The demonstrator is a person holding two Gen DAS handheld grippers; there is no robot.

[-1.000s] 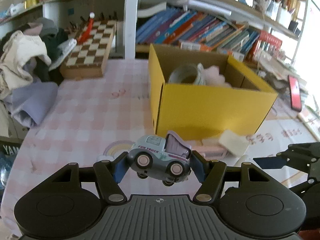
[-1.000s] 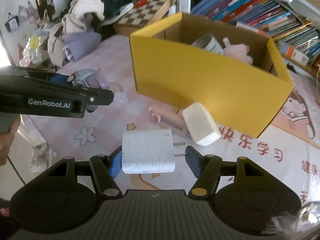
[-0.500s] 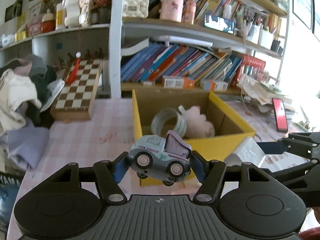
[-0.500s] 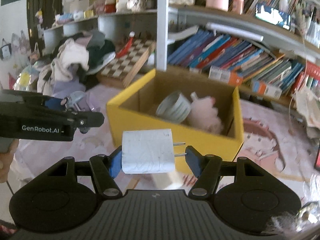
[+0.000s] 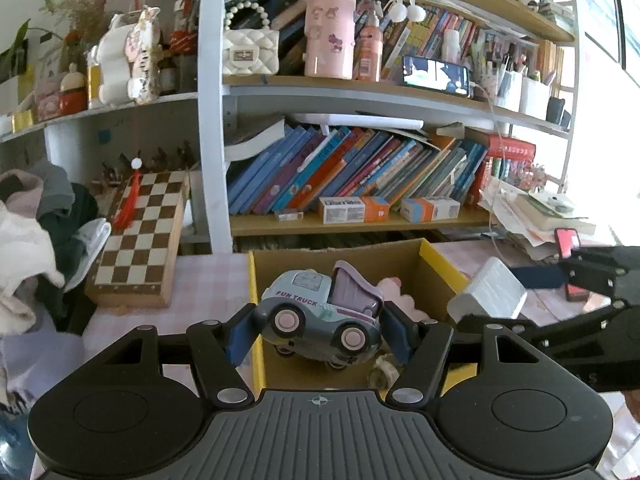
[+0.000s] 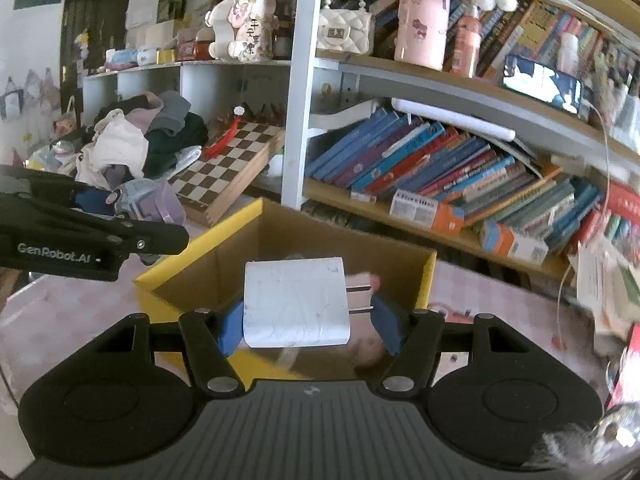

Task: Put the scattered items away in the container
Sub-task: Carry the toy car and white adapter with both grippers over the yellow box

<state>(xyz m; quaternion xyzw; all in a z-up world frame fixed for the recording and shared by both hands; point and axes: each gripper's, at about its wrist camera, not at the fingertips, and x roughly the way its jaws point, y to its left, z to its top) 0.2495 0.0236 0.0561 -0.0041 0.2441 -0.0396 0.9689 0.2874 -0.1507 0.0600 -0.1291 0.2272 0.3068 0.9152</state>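
Note:
My left gripper (image 5: 318, 330) is shut on a grey and lilac toy truck (image 5: 316, 314) and holds it over the near left part of the open yellow cardboard box (image 5: 253, 280). My right gripper (image 6: 308, 322) is shut on a white plug adapter (image 6: 296, 302) and holds it over the box (image 6: 200, 246). The adapter also shows at the right of the left wrist view (image 5: 488, 294), the truck at the left of the right wrist view (image 6: 146, 200). A pink plush (image 5: 394, 290) lies inside the box.
A bookshelf (image 5: 360, 184) full of books stands right behind the box. A chessboard (image 5: 140, 236) leans at the back left beside a pile of clothes (image 5: 36, 232). A red phone (image 5: 568, 242) and papers lie at the right.
Both grippers have risen from table height and moved forward to hover over the box, each still holding its item. The items on the table in front of the box are now out of view.

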